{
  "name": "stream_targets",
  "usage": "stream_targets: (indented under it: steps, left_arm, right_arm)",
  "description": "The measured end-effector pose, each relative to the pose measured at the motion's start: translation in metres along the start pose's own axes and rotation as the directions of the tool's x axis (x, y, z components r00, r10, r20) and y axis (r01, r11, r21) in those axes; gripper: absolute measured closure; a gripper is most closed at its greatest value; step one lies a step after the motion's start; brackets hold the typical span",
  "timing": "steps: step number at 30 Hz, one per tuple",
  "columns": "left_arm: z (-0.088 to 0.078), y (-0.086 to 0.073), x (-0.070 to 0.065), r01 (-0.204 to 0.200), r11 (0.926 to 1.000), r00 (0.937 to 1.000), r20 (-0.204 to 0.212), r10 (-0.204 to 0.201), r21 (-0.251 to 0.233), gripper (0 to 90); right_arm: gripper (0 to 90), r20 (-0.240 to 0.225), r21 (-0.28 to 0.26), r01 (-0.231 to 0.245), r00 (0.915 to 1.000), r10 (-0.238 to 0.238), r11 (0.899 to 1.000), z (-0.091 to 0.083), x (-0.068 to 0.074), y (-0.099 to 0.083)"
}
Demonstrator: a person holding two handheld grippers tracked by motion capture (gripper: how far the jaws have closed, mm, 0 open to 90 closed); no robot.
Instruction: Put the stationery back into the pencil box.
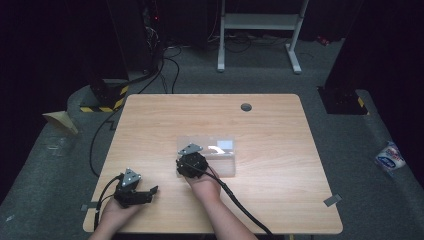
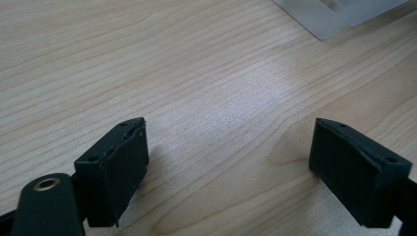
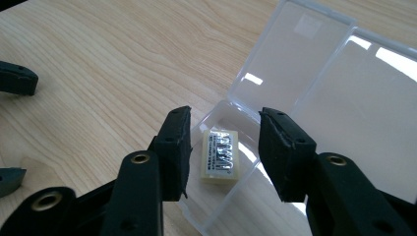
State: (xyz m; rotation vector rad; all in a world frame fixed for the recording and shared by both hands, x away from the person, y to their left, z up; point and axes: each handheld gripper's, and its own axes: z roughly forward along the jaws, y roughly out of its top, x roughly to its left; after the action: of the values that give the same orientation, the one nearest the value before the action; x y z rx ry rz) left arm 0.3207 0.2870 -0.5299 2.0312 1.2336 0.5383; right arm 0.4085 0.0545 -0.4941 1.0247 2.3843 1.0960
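Right now the right hand-held gripper point(image 3: 223, 147) hangs over the near left corner of a clear plastic box point(image 3: 314, 93) that lies open on the worktop point(image 1: 150, 125). Its jaws stand a little apart, one on each side of a small pale eraser point(image 3: 221, 156) with a printed label, and the pads do not press on it. The eraser lies flat in the box's near compartment, close to the wall at that corner. The box's lid is folded back flat on the far side, and light glints off both halves.

From the high view, the right hand-held gripper point(image 1: 192, 161) sits near the middle of the worktop, with the box point(image 1: 222, 152) just to its right and beyond it. The person's right hand point(image 1: 204, 186) holds it from the near side, and a black cable point(image 1: 240, 205) trails back toward the near edge.

Meanwhile the left hand-held gripper point(image 1: 134, 190) rests low by the near left corner of the worktop, well apart from the box. Its jaws are spread wide with only bare wood between them, as the left gripper view shows point(image 2: 228, 157). A corner of the box point(image 2: 339, 14) shows at the far right of that view.
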Motion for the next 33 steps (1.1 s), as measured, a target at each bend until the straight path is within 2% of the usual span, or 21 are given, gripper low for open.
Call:
stream_targets:
  steps: [7,10,13,16,25,33]
  left_arm:
    - [0.000,0.000,0.000,0.000,1.0000,1.0000,0.001,0.000,0.000,15.2]
    - [0.000,0.000,0.000,-0.001,1.0000,1.0000,0.001,0.001,-0.001,15.2]
    - [0.000,0.000,0.000,-0.001,1.0000,1.0000,0.001,0.001,-0.001,15.2]
    - [0.000,0.000,0.000,-0.004,1.0000,1.0000,0.000,0.004,0.002,15.1]
    - [0.000,0.000,0.000,-0.004,1.0000,1.0000,0.000,0.004,0.002,15.2]
    - [0.000,0.000,0.000,-0.004,1.0000,1.0000,-0.001,0.004,0.003,15.2]
  right_arm:
    - [47.9,-0.006,-0.026,0.004,1.0000,-0.004,1.000,-0.008,-0.004,0.002]
    - [43.5,-0.013,-0.037,-0.018,0.9998,0.017,0.999,-0.013,-0.006,0.001]
    - [41.2,-0.018,-0.045,-0.019,0.9997,0.018,0.999,-0.016,-0.008,0.000]
    - [36.5,-0.035,-0.051,-0.048,0.9983,0.046,0.998,-0.023,-0.012,-0.004]
    - [31.0,-0.021,-0.083,-0.043,0.9989,0.041,0.996,-0.039,-0.023,-0.012]
    - [26.1,-0.008,-0.090,-0.067,0.9977,0.067,0.994,-0.057,-0.036,-0.028]
